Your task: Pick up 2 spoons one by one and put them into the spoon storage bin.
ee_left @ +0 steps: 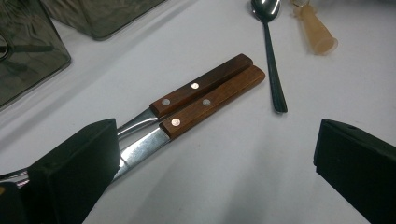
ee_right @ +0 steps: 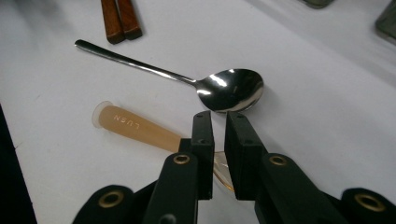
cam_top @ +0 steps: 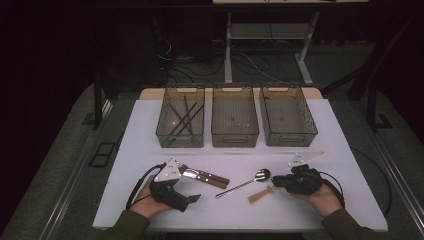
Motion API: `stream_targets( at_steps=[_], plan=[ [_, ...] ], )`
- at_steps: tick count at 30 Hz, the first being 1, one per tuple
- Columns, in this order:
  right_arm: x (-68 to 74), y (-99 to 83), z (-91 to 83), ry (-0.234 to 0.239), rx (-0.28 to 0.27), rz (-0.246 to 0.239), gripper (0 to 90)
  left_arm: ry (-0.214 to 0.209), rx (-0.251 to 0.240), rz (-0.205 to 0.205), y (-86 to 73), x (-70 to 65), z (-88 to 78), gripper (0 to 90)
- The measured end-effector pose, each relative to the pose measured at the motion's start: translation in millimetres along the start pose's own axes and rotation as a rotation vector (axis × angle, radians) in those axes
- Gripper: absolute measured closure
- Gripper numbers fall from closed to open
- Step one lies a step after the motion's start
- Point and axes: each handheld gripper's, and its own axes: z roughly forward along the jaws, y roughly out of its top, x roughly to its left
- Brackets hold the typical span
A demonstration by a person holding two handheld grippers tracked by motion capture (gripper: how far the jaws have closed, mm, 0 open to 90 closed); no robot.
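- The amber plastic utensil lies flat on the white desk, near its front edge and towards your right, just in front of the steel spoon.
- It lies directly ahead of your right gripper. Its long axis runs away from the jaw tips towards the middle of the desk, with the round-capped handle end farthest from you and the working end under the jaws.
- Your right hand is plainly the nearer one; the left is well apart from this piece.
- In the right gripper view the jaws stand almost closed with a thin slot between them, right over the clear, thin end of the utensil. I cannot tell for certain whether the pads press on it, so judge it as barely caught, if at all.
- The utensil is translucent and honey-coloured, with raised lettering on a smooth, rounded handle. It will probably be light and a little slippery.
- The spoon's bowl sits just beyond the jaw tips and its handle angles off towards the two wooden-handled knives.
- Your left gripper is wide open and holds nothing. The knife blades pass just beside one jaw.
- Three clear bins stand in a row at the back; the left one holds dark sticks.
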Motion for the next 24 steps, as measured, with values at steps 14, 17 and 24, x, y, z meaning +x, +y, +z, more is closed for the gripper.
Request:
stream_targets(
  at_steps=[14,17,24],
  plan=[
    [-11.2,3.1,4.3,-0.054,0.013,0.000,89.4,0.000,0.000,0.003,0.1,-0.6,0.9,0.0],
    [-6.4,4.2,12.1,-0.043,0.046,-0.019,89.4,-0.001,0.002,0.002,0.2,-0.6,0.9,0.0],
    [-2.1,5.5,22.0,-0.045,0.077,-0.033,89.4,-0.002,0.002,0.004,0.1,-0.7,1.1,0.0]
  ],
)
